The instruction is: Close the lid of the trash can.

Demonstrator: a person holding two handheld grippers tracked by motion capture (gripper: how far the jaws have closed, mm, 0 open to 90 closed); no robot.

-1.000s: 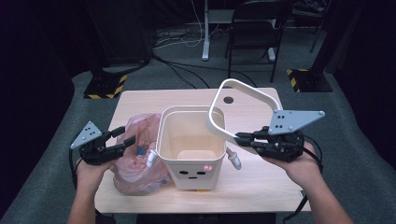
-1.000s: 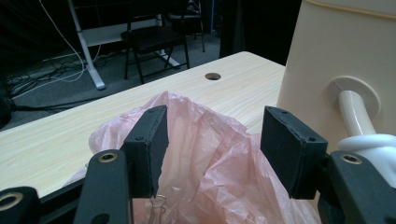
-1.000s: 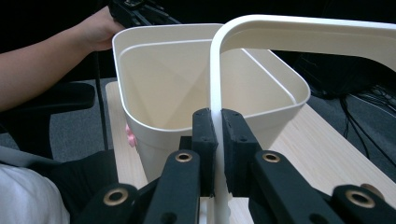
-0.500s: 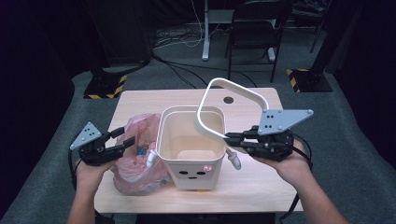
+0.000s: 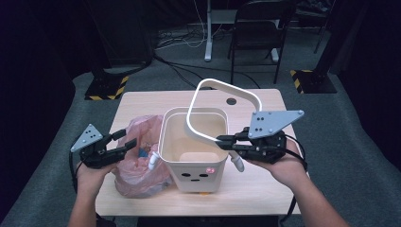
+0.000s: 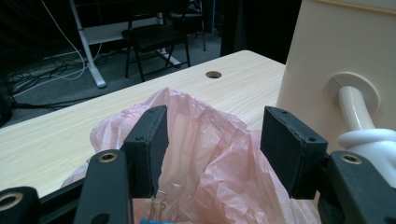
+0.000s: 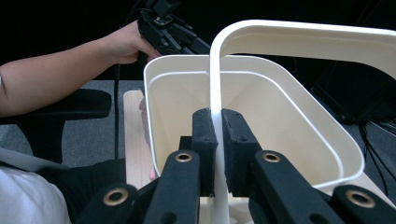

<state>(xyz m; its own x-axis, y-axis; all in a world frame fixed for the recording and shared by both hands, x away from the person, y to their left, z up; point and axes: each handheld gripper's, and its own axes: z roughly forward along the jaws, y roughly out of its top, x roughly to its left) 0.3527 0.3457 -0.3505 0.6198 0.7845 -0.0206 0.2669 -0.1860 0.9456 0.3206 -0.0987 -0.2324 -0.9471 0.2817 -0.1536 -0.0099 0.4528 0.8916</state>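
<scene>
A cream bin (image 5: 194, 161) with a small face on its front stands mid-table. My right gripper (image 5: 220, 140) is shut on a white rounded-square frame (image 5: 227, 86), which it holds tilted above the bin's right rim. In the right gripper view the pads (image 7: 205, 135) pinch the frame's thin bar (image 7: 215, 79) over the bin's opening (image 7: 299, 140). Left of the bin lies a pink plastic bag (image 5: 137, 163). My left gripper (image 5: 125, 142) is open at the bag's top. In the left gripper view the bag (image 6: 205, 116) bulges between the open jaws without being pinched.
The wooden table (image 5: 265, 189) has a cable hole (image 5: 231, 101) at its far edge. White handle stubs stick out from the bin's sides (image 5: 153, 161). A chair (image 5: 257, 33) and desk leg stand on the floor beyond. The bin wall (image 6: 336, 42) is close on the left gripper's right.
My right gripper has carried the white frame leftward, from beside the bin to over its opening. The left gripper and bag have stayed put.
</scene>
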